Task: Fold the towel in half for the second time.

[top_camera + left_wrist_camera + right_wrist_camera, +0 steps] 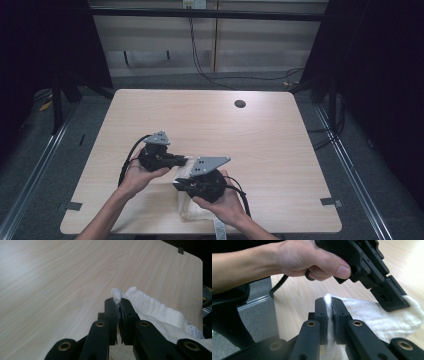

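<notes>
We have both grips made — left hand-held gripper (117, 305) and right hand-held gripper (329, 302) each clenched on the white cloth (187, 202) lying at the table's (260, 145) near edge — but the folding or spreading seems still ahead.

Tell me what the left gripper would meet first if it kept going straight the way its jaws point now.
Probably nothing but bare table. The left gripper is shut on a corner of the white cloth, and beyond its tips the left gripper view shows open wood toward the far edge. Its height above the table is unclear.
</notes>
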The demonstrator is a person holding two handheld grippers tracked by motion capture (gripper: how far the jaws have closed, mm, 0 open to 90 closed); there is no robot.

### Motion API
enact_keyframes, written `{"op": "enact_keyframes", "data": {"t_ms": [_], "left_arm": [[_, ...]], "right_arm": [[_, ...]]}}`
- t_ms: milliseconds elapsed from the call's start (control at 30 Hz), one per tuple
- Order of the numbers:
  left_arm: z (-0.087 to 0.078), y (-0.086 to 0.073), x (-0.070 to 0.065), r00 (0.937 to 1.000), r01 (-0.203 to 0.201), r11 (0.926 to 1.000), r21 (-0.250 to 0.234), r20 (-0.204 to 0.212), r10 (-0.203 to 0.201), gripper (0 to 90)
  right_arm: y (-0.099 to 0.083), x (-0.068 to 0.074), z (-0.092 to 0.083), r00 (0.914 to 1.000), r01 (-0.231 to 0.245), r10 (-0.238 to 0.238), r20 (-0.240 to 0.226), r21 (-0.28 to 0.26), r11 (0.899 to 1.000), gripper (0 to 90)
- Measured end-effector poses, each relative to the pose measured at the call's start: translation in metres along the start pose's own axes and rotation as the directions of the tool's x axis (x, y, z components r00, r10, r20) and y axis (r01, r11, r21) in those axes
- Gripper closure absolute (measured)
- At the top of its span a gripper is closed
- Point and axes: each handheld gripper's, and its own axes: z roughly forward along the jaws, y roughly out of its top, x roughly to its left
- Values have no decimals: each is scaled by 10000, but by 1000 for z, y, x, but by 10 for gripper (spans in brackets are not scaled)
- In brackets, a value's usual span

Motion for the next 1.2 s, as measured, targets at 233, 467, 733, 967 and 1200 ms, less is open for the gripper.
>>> {"op": "enact_keyframes", "data": {"t_ms": [233, 467, 733, 967, 1200], "left_arm": [[14, 4, -5, 9999, -27, 9997, 231, 147, 24, 858], [21, 12, -6, 9999, -10, 9994, 339, 157, 5, 857], [43, 9, -13, 9995, -140, 9972, 730, 285, 120, 856], [57, 4, -12, 9992, 48, 9939, 1104, 392, -92, 855], [72, 4, -11, 9996, 15, 9898, 1427, 281, -56, 850]], "right_arm": [[-15, -2, -7, 9997, -224, 224, 111, 23, 9997, 847], [-24, -8, -19, 9983, -517, 519, 278, -71, 9986, 846], [-42, -12, -21, 9964, -780, 771, 354, 258, 9966, 844], [-59, -14, -19, 9942, -1022, 1003, 398, 478, 9936, 843], [-68, -20, -22, 9935, -1033, 985, 580, 870, 9908, 831]]}}
